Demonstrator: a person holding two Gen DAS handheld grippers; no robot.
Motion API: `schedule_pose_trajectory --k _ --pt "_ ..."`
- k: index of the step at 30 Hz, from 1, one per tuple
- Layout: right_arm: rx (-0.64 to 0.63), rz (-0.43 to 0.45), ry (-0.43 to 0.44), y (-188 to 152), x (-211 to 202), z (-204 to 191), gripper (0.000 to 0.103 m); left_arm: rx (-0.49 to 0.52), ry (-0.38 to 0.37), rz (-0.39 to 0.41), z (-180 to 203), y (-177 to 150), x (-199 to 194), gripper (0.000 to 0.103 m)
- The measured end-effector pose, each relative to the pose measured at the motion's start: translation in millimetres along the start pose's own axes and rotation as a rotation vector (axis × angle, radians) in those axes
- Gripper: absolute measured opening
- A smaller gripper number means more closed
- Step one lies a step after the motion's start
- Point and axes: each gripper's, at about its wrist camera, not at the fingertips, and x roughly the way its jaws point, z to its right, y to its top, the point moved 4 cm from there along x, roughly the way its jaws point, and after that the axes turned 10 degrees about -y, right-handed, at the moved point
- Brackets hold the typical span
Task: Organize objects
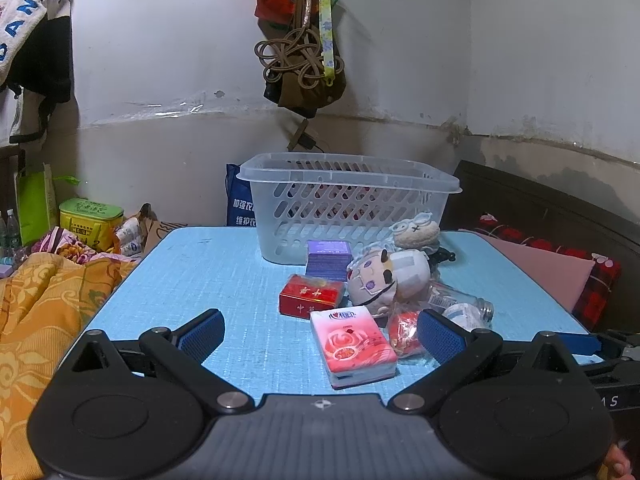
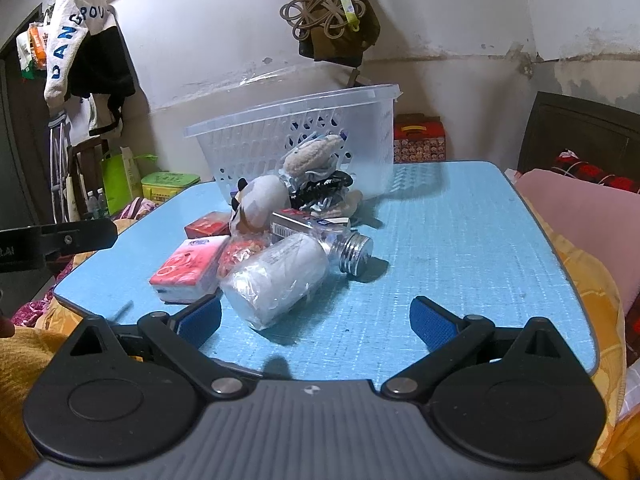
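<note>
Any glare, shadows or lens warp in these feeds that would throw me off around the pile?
Left wrist: strong fisheye bend, the wall seam bows; the basket and tissue pack are sharp, with only soft shadows. Right wrist: glare on the plastic-wrapped roll and the jar cap; dark shadows fall right of the pile on the table. Both views have vignetted corners.

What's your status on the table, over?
Both hand-held grippers open, empty: left, right. Basket upright at table's far edge; items piled in front. Tissue pack nearest left, wrapped roll nearest right.
</note>
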Motion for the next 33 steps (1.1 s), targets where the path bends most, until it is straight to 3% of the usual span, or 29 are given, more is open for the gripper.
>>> schedule_pose_trajectory --k 33 --pt "-0.008 -0.004 0.005 -0.2 2.0 -4.9 0.103 -0.003 -0.022 -0.001 -1.0 -0.1 -1.2 0.103"
